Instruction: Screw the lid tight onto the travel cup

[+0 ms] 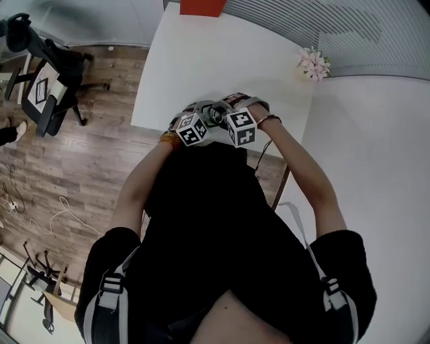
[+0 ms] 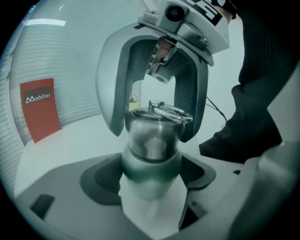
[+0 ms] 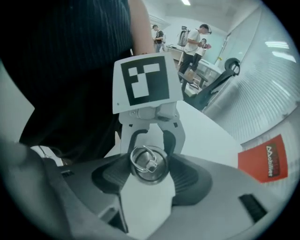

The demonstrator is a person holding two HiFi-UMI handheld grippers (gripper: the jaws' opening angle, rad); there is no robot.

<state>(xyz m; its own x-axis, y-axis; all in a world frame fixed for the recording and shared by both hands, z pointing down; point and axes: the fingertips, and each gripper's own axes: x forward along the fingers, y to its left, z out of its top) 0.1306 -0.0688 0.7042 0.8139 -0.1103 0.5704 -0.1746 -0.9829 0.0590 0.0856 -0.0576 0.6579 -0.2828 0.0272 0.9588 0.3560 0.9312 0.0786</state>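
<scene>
A steel travel cup (image 2: 151, 164) lies between my two grippers, held in the air before the person's chest. My left gripper (image 2: 150, 180) is shut on the cup's body. The lid (image 2: 154, 129), metal with a wire ring (image 2: 166, 110) on top, sits on the cup's mouth. My right gripper (image 2: 152, 135) comes from the far side, and its jaws close on the lid from both sides. The right gripper view shows the lid (image 3: 149, 165) end-on between my right gripper's (image 3: 149, 174) dark pads, with the left gripper (image 3: 152, 140) behind. From the head, both grippers, left (image 1: 195, 124) and right (image 1: 238, 122), meet over the table's near edge.
A white table (image 1: 222, 60) stretches ahead, with a red sign (image 1: 201, 7) at its far end and pink flowers (image 1: 314, 64) at its right side. An office chair (image 1: 47, 74) stands on the wood floor to the left. People (image 3: 192, 40) stand far back in the room.
</scene>
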